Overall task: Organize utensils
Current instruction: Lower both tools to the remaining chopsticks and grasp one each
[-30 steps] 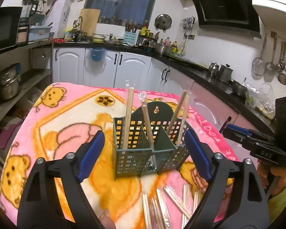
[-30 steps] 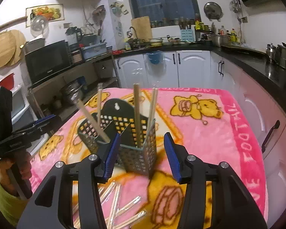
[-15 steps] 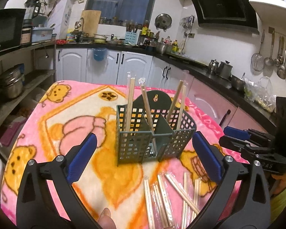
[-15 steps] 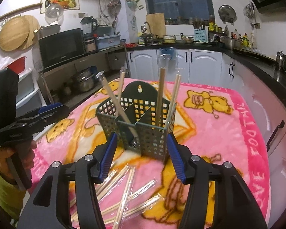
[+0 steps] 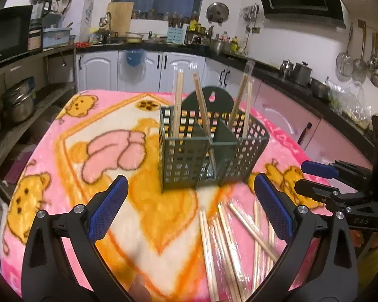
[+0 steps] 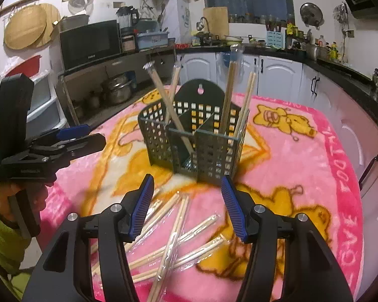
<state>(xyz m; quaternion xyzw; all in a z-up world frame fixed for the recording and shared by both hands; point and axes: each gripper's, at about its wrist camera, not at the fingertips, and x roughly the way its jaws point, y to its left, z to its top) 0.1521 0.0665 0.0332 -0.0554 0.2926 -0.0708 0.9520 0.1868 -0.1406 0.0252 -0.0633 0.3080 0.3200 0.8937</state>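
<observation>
A dark green perforated utensil basket stands upright on the pink blanket, with several wrapped chopstick pairs leaning in its compartments. More wrapped chopsticks lie loose on the blanket in front of it. My left gripper hovers short of the basket, open wide and holding nothing. My right gripper is also open and holds nothing, over the loose pile. Each gripper shows in the other's view: the right gripper at the right edge, the left gripper at the left.
The pink cartoon blanket covers the table up to its edges. White cabinets and a dark counter run behind and to the right. A shelf with metal pots stands left. A hand with a green sleeve grips the left tool.
Both grippers have drawn back from the basket and sunk, so more of the loose chopsticks show. The left jaws have spread wider, and the right jaws a little.
</observation>
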